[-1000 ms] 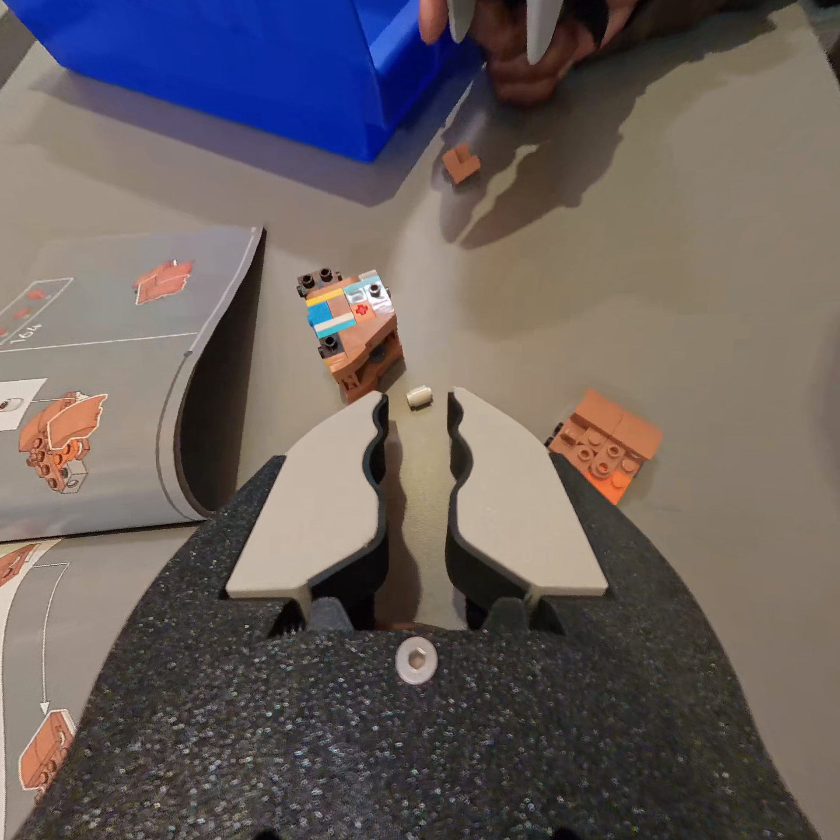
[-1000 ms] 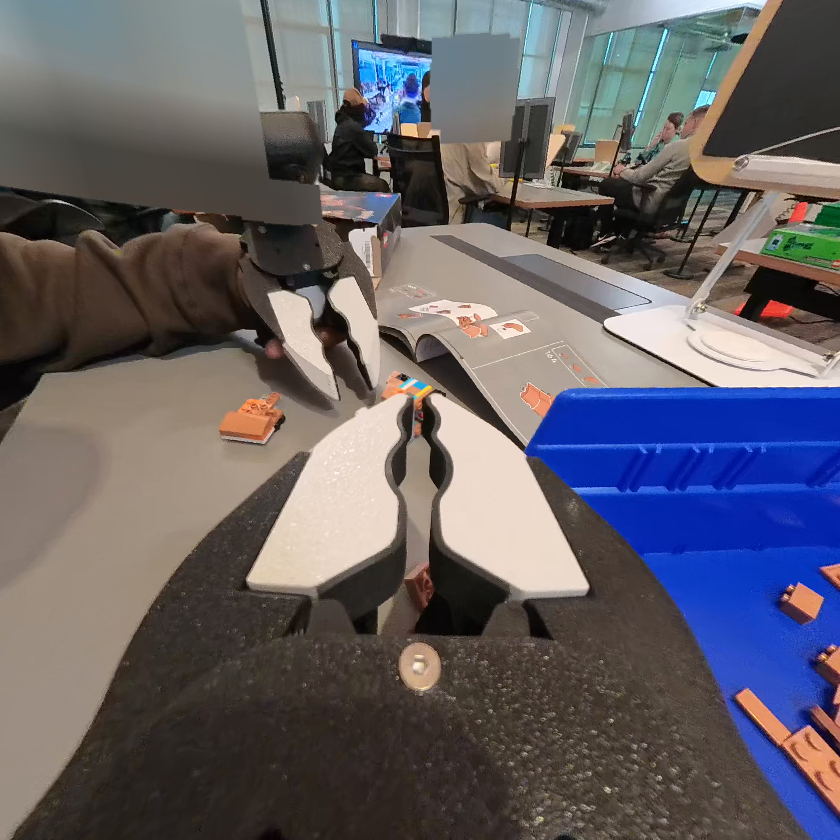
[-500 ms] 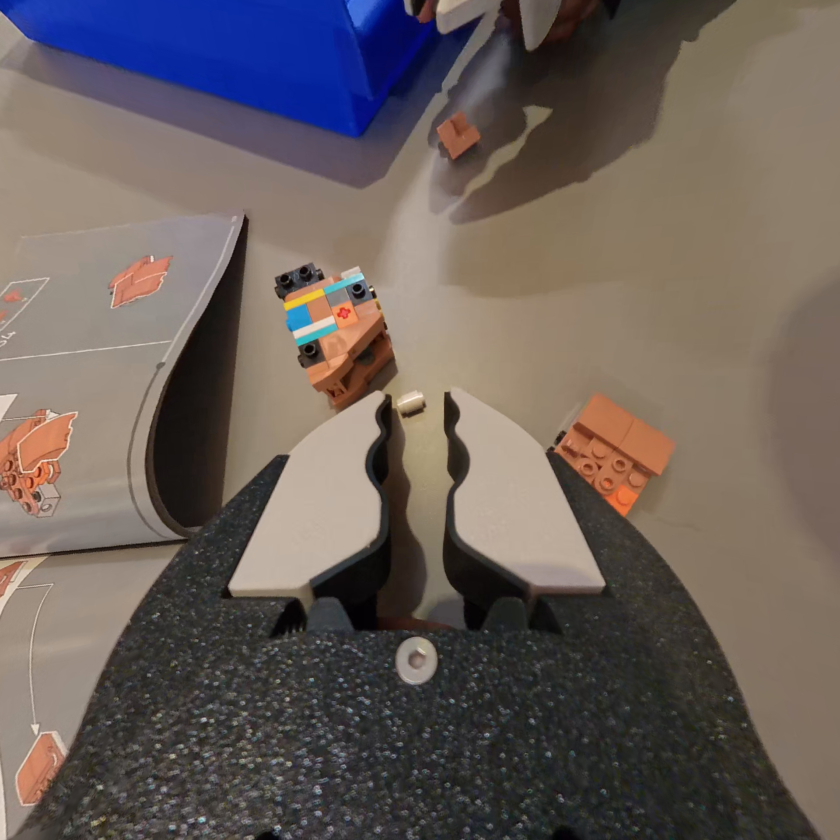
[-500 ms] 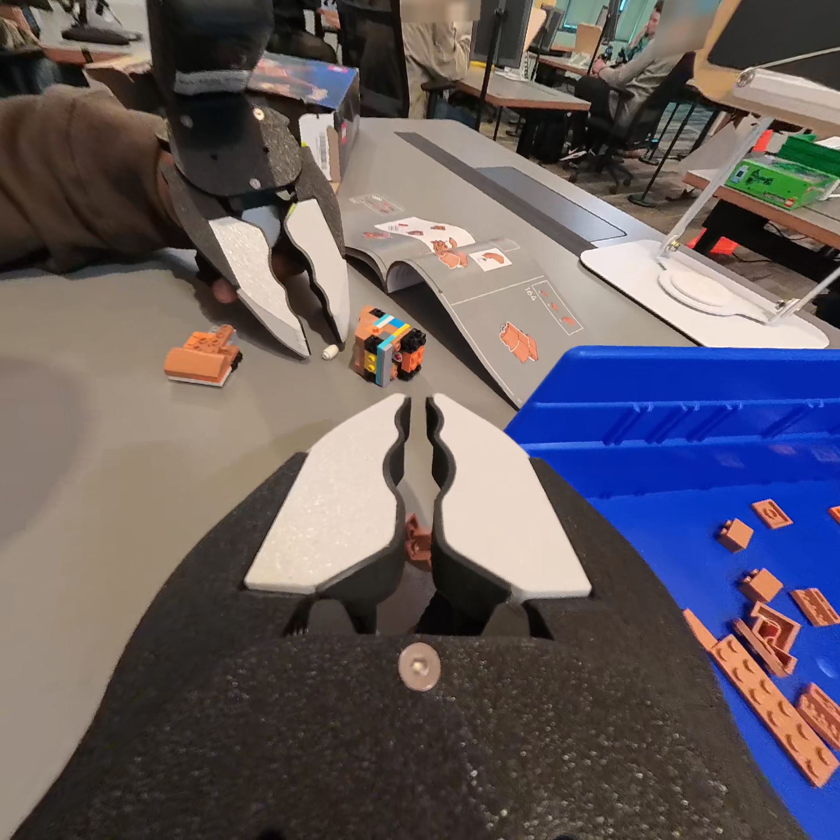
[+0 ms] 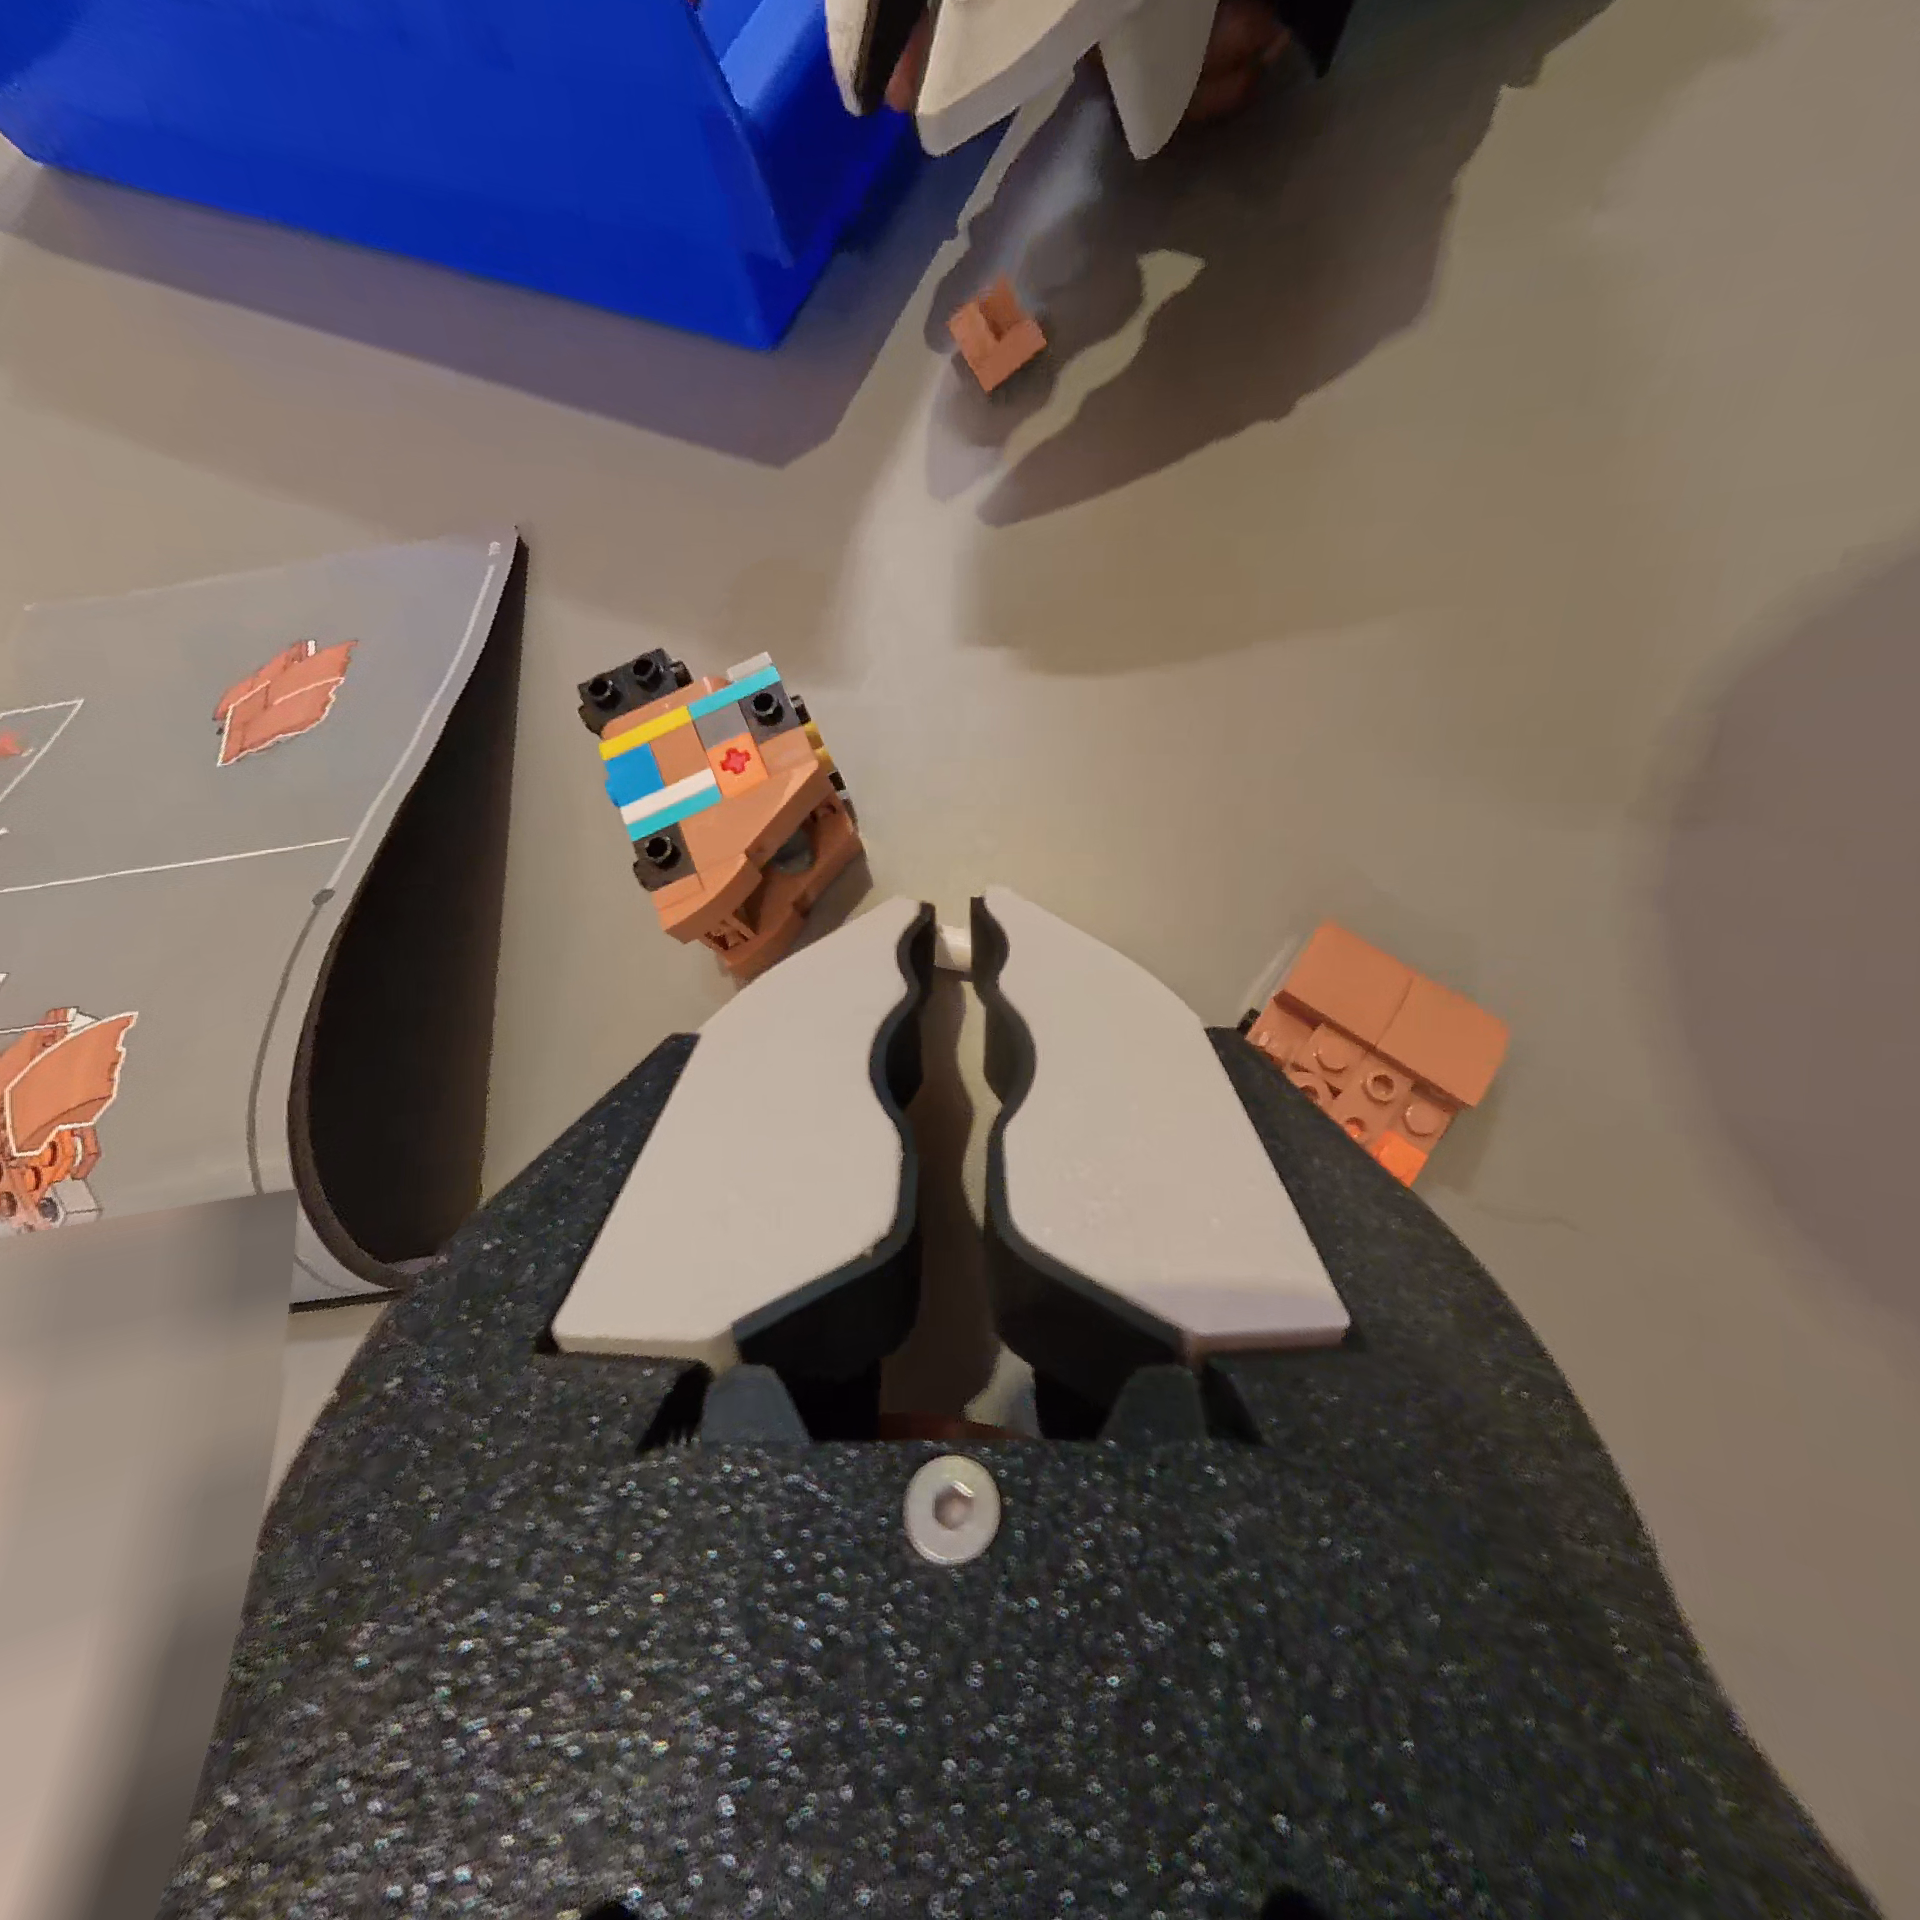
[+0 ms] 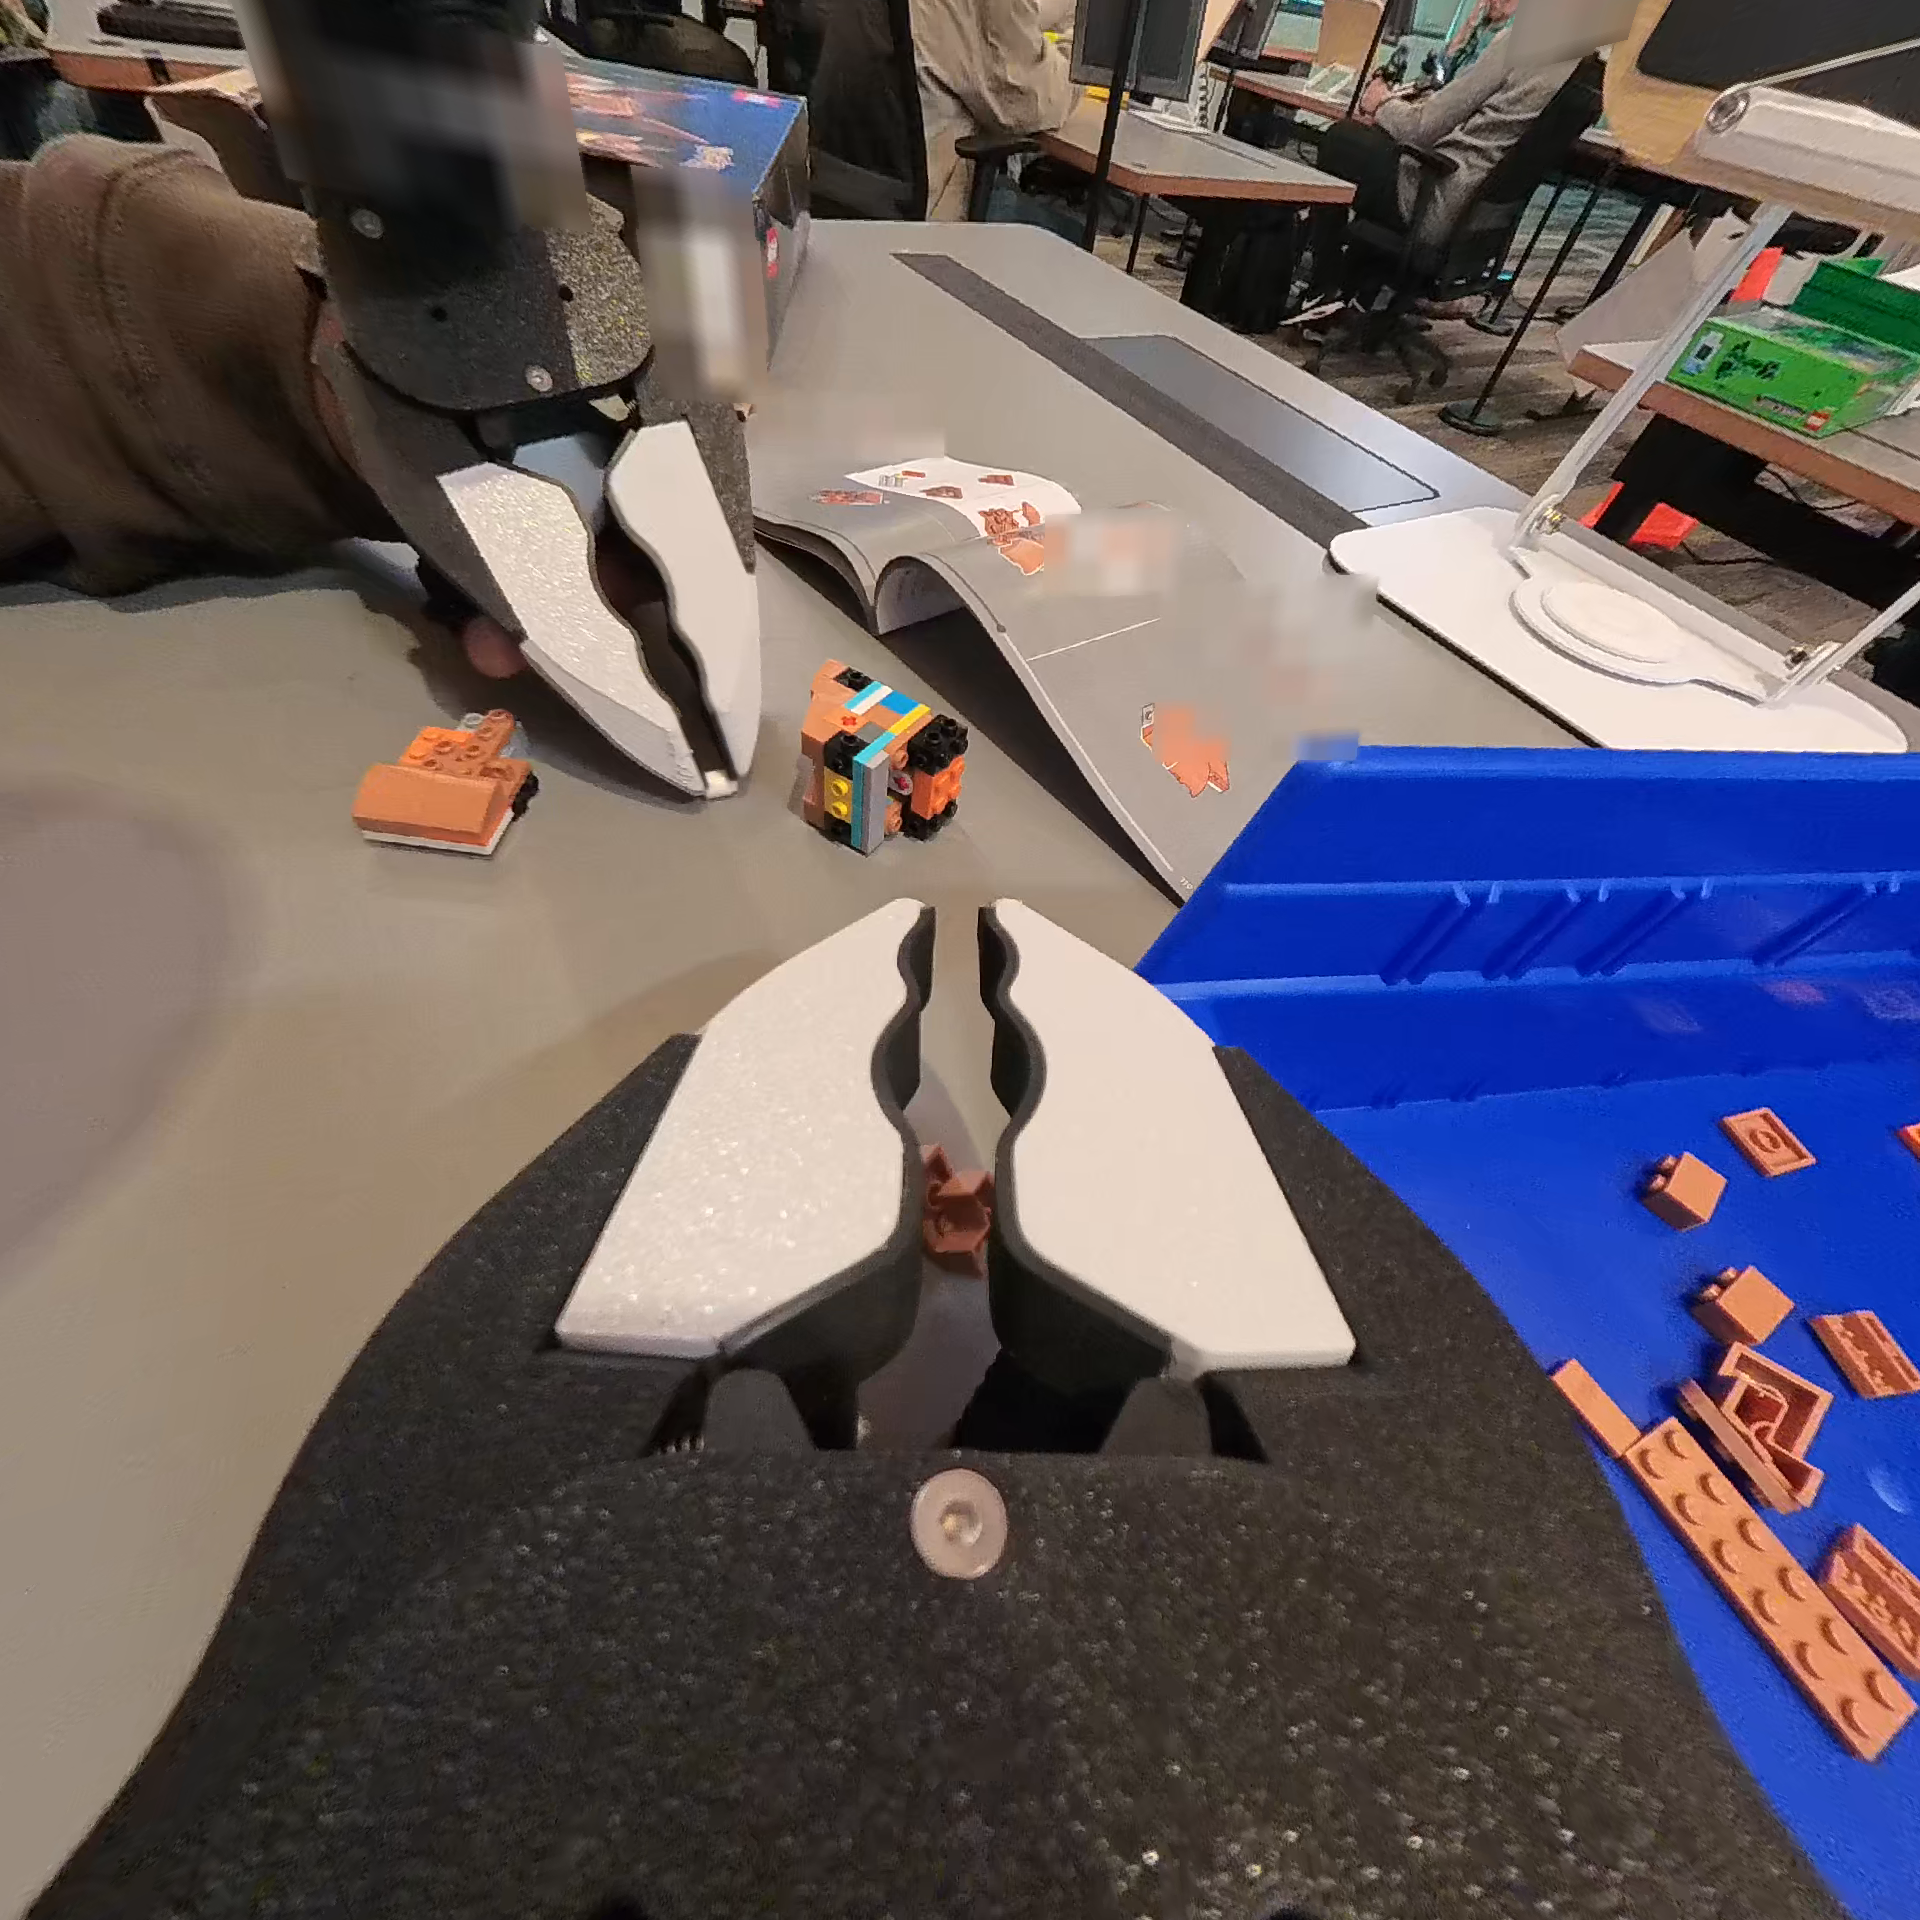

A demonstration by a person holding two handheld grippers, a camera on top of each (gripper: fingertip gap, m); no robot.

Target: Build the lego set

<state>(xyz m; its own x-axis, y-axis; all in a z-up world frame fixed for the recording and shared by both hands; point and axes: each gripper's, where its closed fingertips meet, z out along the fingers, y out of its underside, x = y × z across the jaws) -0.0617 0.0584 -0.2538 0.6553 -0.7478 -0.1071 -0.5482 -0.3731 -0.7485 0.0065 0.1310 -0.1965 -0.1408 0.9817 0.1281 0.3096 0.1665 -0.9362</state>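
Grey table [image 5: 1351,623] fills left wrist view. Blue bin [image 6: 1558,987] at right of right wrist view shows loose brown bricks [image 6: 1766,1558] inside; left wrist view shows only its outer wall at upper left. Open manual [image 5: 208,883] at left. Multicolour lego block [image 5: 717,800] at centre, orange sub-assembly [image 5: 1371,1049] at right.

Left gripper [image 5: 953,925]: fingers almost together, pinching small white piece [image 5: 954,948] on table. Right gripper [image 6: 956,920]: narrow gap, holds nothing; small brown brick [image 6: 956,1210] lies on table below.

Grey table [image 6: 260,1039], office desks [image 6: 1195,171] behind
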